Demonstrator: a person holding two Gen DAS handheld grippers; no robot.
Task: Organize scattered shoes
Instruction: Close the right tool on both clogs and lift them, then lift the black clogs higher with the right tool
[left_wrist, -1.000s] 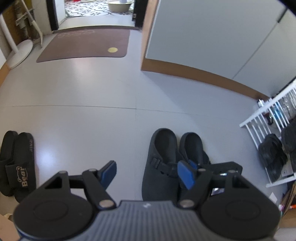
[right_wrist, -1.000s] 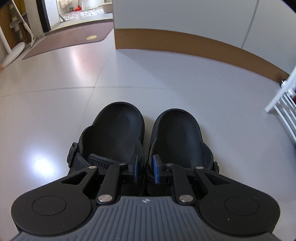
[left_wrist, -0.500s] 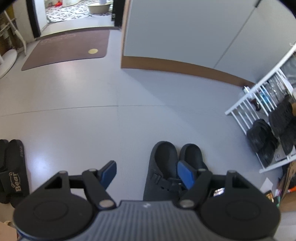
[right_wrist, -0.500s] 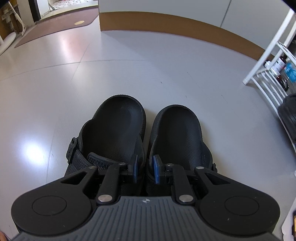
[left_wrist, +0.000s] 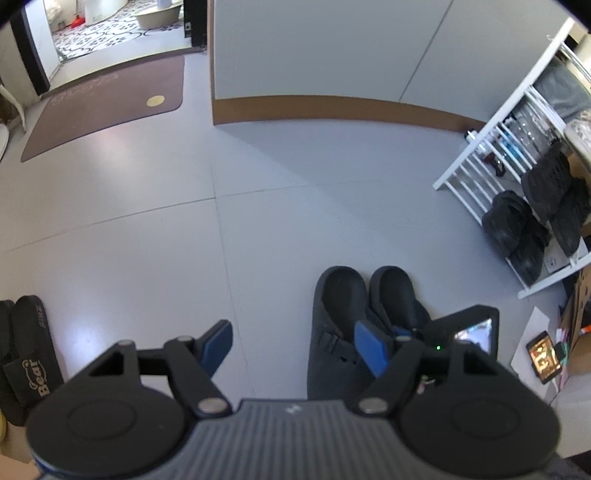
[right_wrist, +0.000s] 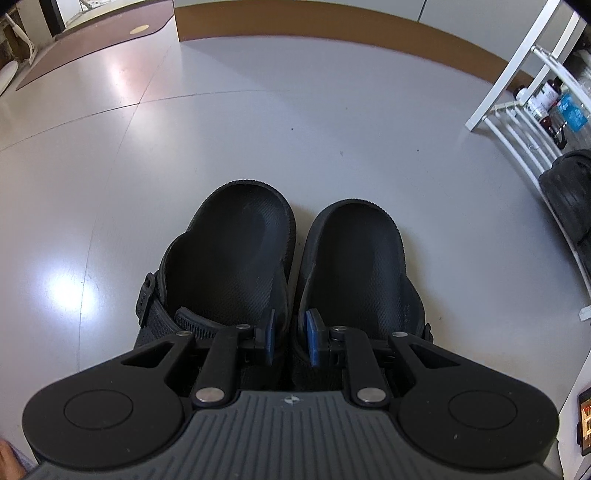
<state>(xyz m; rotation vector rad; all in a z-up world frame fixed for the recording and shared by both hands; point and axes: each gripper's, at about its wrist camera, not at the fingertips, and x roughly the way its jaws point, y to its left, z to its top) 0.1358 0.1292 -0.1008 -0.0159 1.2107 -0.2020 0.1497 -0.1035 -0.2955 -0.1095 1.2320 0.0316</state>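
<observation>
- Left wrist view: the left tool (left_wrist: 291, 345) stands wide open over bare grey floor (left_wrist: 184, 240), and nothing lies between its blue pads (left_wrist: 218, 343).
- The pair of black clogs (left_wrist: 343, 332) sits to the right of this tool, side by side, the right-hand pad overlapping them in the picture; whether it touches them I cannot tell.
- A pair of black slides (left_wrist: 26, 354) printed "Bear" lies at the far left edge, well apart from the clogs. A white shoe rack (left_wrist: 476, 173) at the right already carries dark shoes.
- Right wrist view: the right tool (right_wrist: 290, 341) is nearly closed, its pads pinching the two inner side walls of the black clogs (right_wrist: 288, 258) together, one pad inside each shoe.
- The clogs look like moulded foam or rubber: probably light, flexible at the walls, matte and fairly grippy. The left one has a strap buckle (right_wrist: 146, 295) on its outer side.
- The paired inner walls near the heel opening seem the sensible hold, since one pinch carries both; the soft walls may flex, so the toes could sag or swing.
- The shoe rack (right_wrist: 517, 122) stands to the far right.
</observation>
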